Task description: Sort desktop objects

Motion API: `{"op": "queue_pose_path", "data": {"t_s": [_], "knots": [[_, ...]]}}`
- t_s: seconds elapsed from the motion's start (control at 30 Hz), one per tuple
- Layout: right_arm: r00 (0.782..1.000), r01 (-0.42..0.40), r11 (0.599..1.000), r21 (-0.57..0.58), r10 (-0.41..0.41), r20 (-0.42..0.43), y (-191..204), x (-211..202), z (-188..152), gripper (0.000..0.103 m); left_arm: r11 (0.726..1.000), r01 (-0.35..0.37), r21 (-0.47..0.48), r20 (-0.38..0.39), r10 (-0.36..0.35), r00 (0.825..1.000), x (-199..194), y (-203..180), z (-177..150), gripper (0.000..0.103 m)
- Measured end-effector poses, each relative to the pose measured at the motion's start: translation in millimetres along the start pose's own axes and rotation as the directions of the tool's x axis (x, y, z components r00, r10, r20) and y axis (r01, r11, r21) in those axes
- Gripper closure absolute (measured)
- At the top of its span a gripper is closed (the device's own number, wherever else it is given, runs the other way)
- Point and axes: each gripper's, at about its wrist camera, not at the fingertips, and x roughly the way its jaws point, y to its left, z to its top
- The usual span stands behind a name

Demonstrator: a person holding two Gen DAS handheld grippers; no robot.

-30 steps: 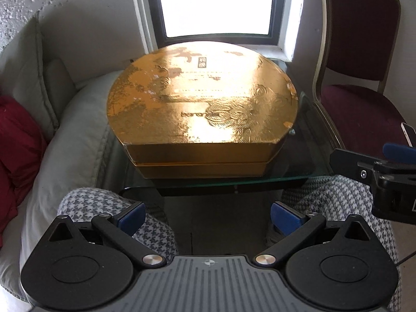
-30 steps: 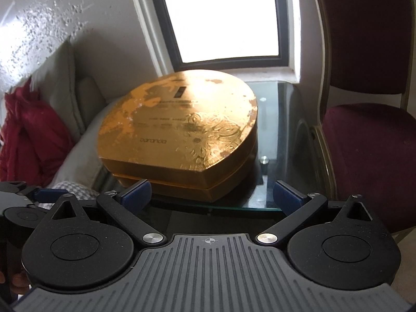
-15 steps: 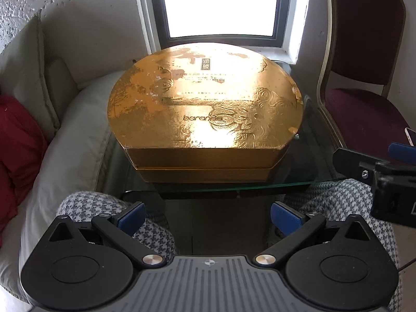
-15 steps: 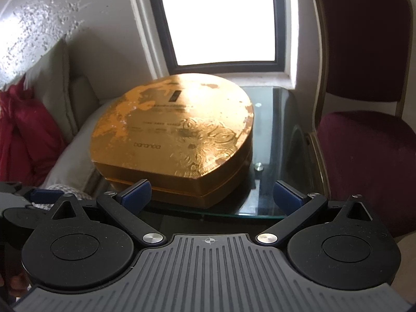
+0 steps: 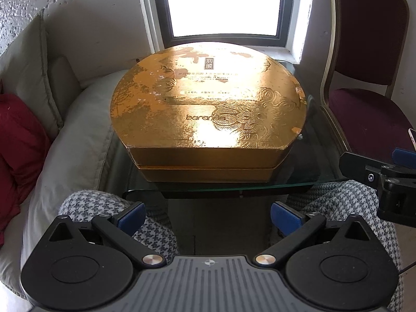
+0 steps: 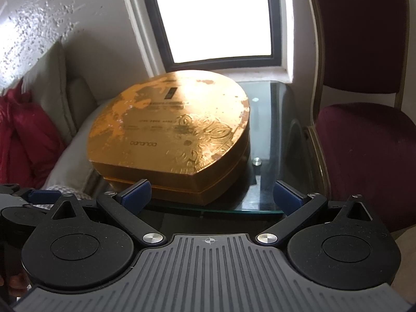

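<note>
Daylight from the window (image 5: 223,2) glares off a glass counter (image 5: 319,156) squeezed between a sofa (image 5: 78,119) and a red chair (image 6: 364,140). Only 1 thing sits on it: a gold box (image 5: 208,114), lid on, straight ahead of the left gripper (image 5: 208,214) and ahead and slightly left of the right gripper (image 6: 212,195). Both grippers hang short of the counter's near edge, above the person's checked knees (image 5: 335,202), fingers spread wide and holding nothing. The box looks too broad for 1 gripper, so I'd judge the lid wants both: 1 at each side of the rim, level, closing gently on the thin card and lifting together so it doesn't skid on the glass.
</note>
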Motion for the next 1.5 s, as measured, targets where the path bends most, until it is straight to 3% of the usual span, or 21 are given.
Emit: {"op": "queue_pose_path", "data": {"t_s": [1.5], "knots": [[1.000,-0.005,1.000,0.030,0.006,-0.027,-8.7,3.6,-8.2,0.001,1.000,0.002,0.001,-0.029,-0.002,1.000,6.2,2.0,-2.6,0.001]]}}
